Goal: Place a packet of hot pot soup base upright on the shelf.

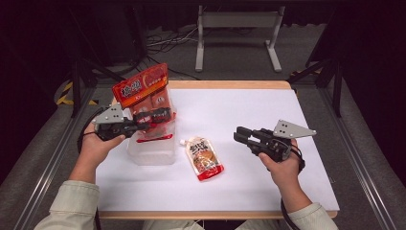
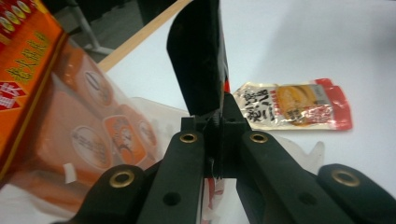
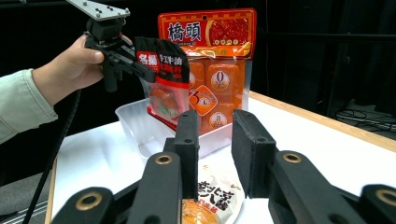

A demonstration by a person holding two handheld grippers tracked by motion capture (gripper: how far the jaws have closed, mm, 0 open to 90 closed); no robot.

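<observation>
Your left tongs [image 1: 162, 115] are clamped on the top edge of a dark sachet [image 3: 161, 63] with a red lower part; it hangs from the jaws above the clear plastic tub [image 1: 151, 152]. In the left gripper view the jaws sit together with the sachet's edge pinched between them. Your left hand [image 1: 98, 143] holds that gripper at the bench's left side, its grey plate [image 1: 110, 115] on top.

A tall orange-red packet [image 1: 143, 86] stands upright at the far end of the tub — in the right gripper view it rises behind the hanging sachet, with round labels on the pouches inside it.

Your right tongs [image 1: 242, 135] are apart and hold nothing; they point left across the white bench [image 1: 268, 187], clear of its surface as far as the high view shows. Your right hand [image 1: 282, 165] grips the handle below its own grey plate [image 1: 293, 129].

A pale spouted pouch [image 1: 204, 158] with red ends lies flat on the bench just right of the tub, between the two grippers. In the right gripper view it lies below and between the open jaws, partly hidden by them.
</observation>
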